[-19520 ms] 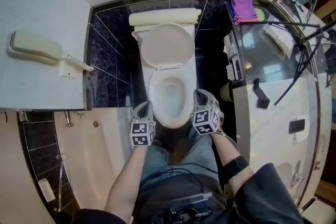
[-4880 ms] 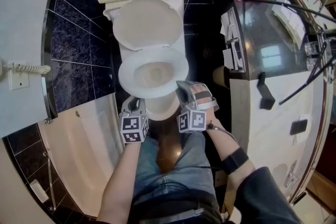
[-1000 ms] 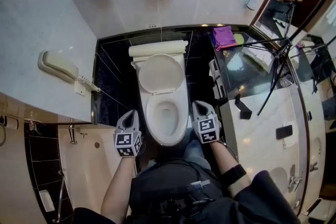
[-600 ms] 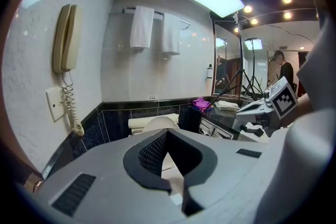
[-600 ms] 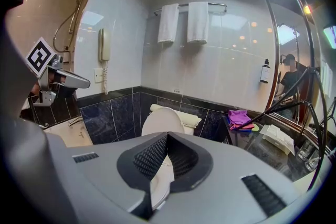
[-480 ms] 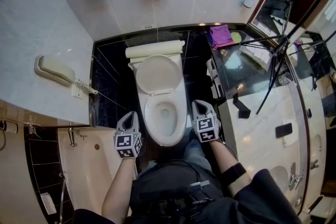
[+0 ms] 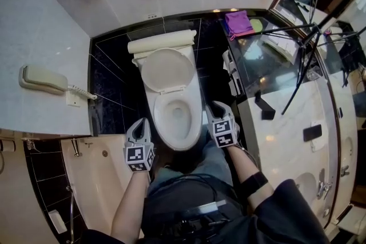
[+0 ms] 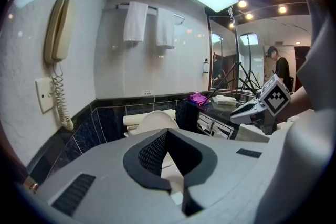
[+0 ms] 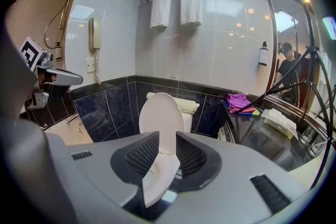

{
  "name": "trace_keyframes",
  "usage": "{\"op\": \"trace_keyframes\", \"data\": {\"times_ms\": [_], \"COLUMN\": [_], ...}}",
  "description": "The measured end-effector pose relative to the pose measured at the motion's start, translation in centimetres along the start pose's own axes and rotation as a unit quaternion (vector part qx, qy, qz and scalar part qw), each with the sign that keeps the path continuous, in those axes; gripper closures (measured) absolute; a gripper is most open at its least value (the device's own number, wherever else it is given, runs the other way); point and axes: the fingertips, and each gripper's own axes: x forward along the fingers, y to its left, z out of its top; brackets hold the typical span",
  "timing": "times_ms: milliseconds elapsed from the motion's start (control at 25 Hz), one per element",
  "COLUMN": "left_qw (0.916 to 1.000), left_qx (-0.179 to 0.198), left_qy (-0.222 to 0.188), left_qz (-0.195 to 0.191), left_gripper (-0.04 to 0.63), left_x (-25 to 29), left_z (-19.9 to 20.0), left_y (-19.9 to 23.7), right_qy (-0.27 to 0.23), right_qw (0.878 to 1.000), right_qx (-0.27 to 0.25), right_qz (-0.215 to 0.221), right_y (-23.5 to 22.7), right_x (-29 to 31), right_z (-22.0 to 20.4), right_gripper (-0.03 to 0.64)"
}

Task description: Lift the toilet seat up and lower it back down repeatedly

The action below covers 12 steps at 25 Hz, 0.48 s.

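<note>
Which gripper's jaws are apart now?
The right gripper: its jaws have just been opening and grip nothing; the toilet shows through the gap. On the left gripper they meet at the tips.

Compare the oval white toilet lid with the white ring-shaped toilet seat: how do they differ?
The oval lid stands upright; the ring-shaped seat lies flat on the bowl. The lid is solid; the seat is open in the middle. Both are white and hinged at the back.
</note>
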Motion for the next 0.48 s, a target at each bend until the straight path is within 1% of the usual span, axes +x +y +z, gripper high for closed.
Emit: {"op": "trace_keyframes", "data": {"times_ms": [40,120,280,400,480], "left_qw": [1.0,0.9999,0.9996,0.9994,0.9992], "left_qx": [0.004,0.007,0.01,0.015,0.015], "left_qy": [0.004,0.011,0.026,0.031,0.035], "left_qz": [0.0,0.0,-0.003,-0.008,-0.007], "left_gripper": [0.595,0.595,0.595,0.595,0.595], "left_x": [0.2,0.9,2.3,3.9,5.1], "left_z": [-0.7,-2.2,-5.7,-8.4,-10.3], "left_y": [-0.2,-0.4,-1.0,-1.4,-1.3], "right_qy": [0.007,0.023,0.057,0.083,0.097], "right_qw": [1.0,0.999,0.996,0.992,0.989], "right_qx": [0.01,0.031,0.066,0.097,0.108], "right_qz": [0.003,0.009,0.015,0.017,0.021], "right_y": [0.0,-0.1,-0.1,0.0,0.4], "right_x": [0.5,1.6,4.1,6.3,8.1], "right_z": [-1.0,-3.3,-9.0,-14.0,-17.7], "right_gripper": [0.49,0.444,0.433,0.433,0.433]}}
